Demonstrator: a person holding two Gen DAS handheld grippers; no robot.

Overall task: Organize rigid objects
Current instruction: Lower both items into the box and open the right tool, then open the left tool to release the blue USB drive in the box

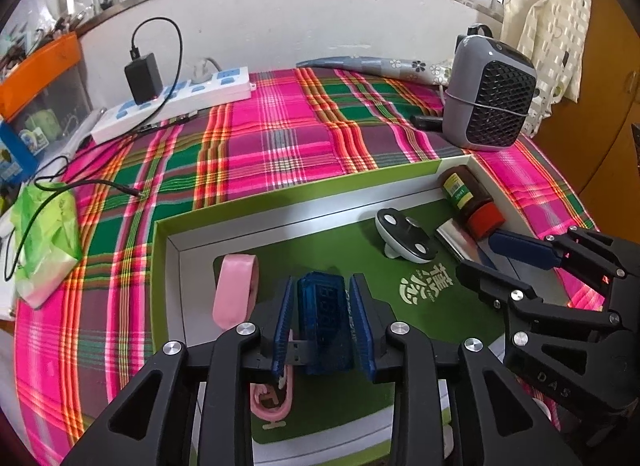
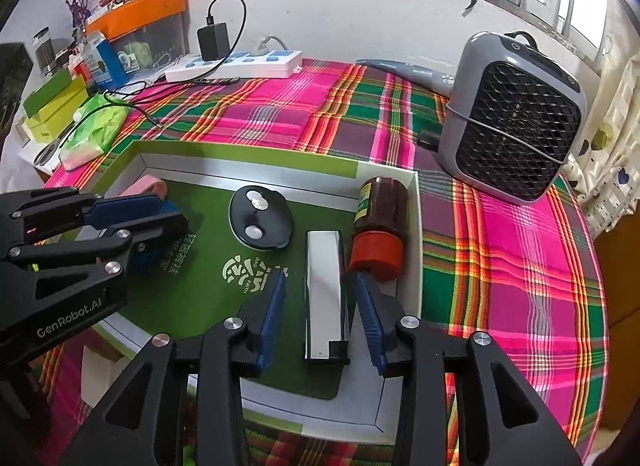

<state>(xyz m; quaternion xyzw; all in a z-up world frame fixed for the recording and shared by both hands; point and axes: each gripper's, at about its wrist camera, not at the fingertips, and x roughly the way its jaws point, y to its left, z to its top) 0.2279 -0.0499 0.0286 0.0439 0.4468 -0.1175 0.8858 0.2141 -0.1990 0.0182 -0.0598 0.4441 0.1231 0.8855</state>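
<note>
A shallow green box (image 1: 280, 201) lies on the plaid cloth. My left gripper (image 1: 324, 326) stands over its left part, open, with a translucent blue USB device (image 1: 324, 318) between the pads and thin gaps on both sides. A pink tape roll (image 1: 236, 286) stands just left of it. My right gripper (image 2: 322, 318) is open around a silver rectangular case (image 2: 324, 286), with a clear gap at each pad. Right of the case lies a brown bottle with a red cap (image 2: 380, 217). A black oval piece (image 2: 260, 221) rests in the middle of the box.
A grey fan heater (image 2: 512, 117) stands on the cloth behind the box at the right. A white power strip (image 1: 172, 105) with a black charger sits at the back left, and a green tissue packet (image 1: 48, 234) with a loose cable lies left of the box.
</note>
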